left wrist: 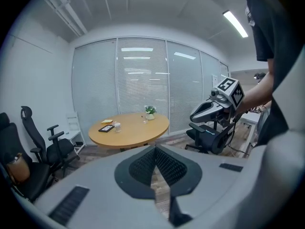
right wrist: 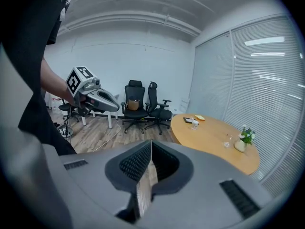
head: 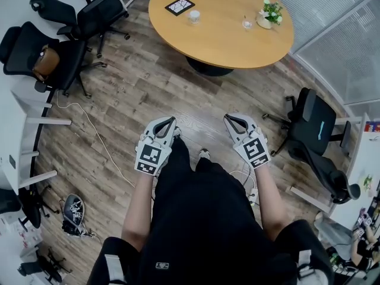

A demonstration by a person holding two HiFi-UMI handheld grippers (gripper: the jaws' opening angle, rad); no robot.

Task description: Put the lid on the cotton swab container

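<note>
Both clenched, nothing grasped: left gripper [head: 170,121] and right gripper [head: 229,118], well short of the round wooden table [head: 225,37] bearing a small white container [head: 194,16].

Under you the floor [head: 142,88] is wood-look plank, matt and grainy. Ahead, the round table [head: 225,40] has a smooth pale wood top with a soft sheen. Your left gripper [head: 171,122] and right gripper [head: 229,119] wear matt grey plastic shells, and their pads [left wrist: 167,165] are dark and ribbed. The office chairs [head: 98,13] look like black cloth and plastic.
</note>
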